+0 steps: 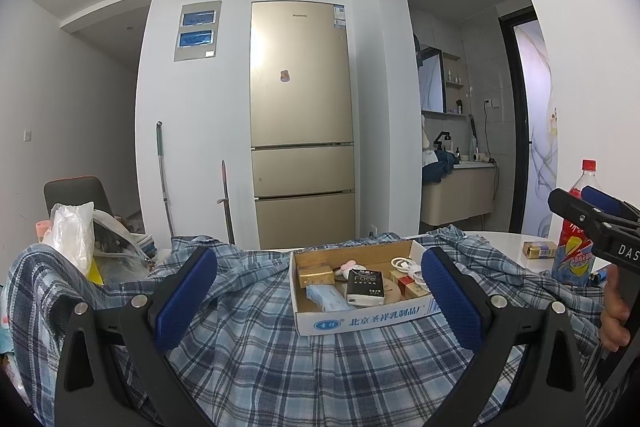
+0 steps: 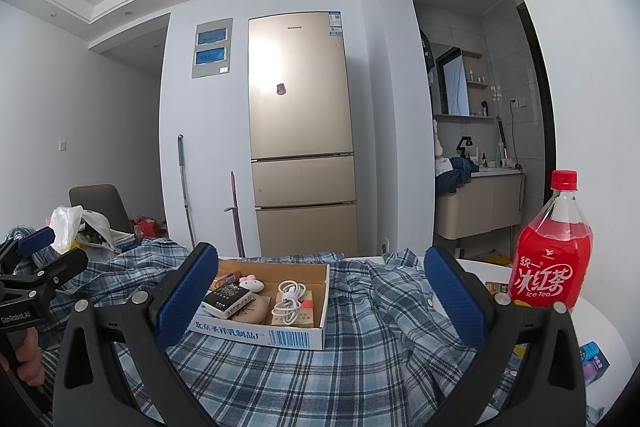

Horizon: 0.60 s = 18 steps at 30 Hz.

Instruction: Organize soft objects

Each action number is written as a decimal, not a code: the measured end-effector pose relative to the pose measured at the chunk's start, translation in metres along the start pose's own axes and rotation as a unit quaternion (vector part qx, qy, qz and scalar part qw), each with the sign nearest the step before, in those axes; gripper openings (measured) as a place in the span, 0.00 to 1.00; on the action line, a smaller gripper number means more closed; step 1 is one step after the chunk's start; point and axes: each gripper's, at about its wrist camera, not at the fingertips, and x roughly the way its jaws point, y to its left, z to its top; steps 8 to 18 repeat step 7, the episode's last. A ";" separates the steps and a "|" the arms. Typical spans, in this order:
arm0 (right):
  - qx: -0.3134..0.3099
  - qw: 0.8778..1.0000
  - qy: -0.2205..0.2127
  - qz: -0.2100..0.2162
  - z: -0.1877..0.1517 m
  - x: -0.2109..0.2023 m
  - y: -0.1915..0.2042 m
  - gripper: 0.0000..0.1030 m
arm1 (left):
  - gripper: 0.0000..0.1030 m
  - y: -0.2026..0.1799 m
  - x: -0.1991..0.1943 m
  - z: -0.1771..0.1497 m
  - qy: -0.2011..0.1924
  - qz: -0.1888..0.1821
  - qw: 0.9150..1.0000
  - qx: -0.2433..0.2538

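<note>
Plaid shirt (image 1: pixel 320 367) in blue and white is spread loosely over the white round tabletop (image 1: pixel 508 243), bunched into folds at its far and left edges. Sitting right on top of it is a shallow cardboard box (image 1: pixel 360 319) with blue print on its near wall. Inside the box: a black tissue pack (image 1: pixel 366 287), a coiled white cable (image 2: pixel 290 301), a small pink-and-white plush (image 2: pixel 252 283) and a few gold and red packets.

Left gripper (image 1: pixel 320 303) hangs over the near part of the shirt, blue pads spread wide, nothing between them. Right gripper (image 2: pixel 322 303) is the same deal, released and empty, with the box just beyond its left pad.

Off to the right stands a red ice tea bottle (image 2: pixel 554 251) on the bare tabletop, a small gold pack (image 1: pixel 540 249) near it. Far left there's a white plastic bag (image 1: pixel 74 231) and a chair back (image 2: pixel 98 205). A gold fridge (image 1: pixel 302 123) stands against the far wall.
</note>
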 end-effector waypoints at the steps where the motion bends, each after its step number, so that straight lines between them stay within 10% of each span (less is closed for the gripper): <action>1: 0.000 1.000 0.000 0.000 0.000 0.000 -0.001 1.00 | 1.00 0.000 0.000 0.000 0.001 0.000 1.000 -0.001; 18: -0.002 1.000 0.001 0.000 0.000 0.000 -0.001 1.00 | 1.00 0.003 0.002 -0.002 0.004 0.001 1.000 -0.004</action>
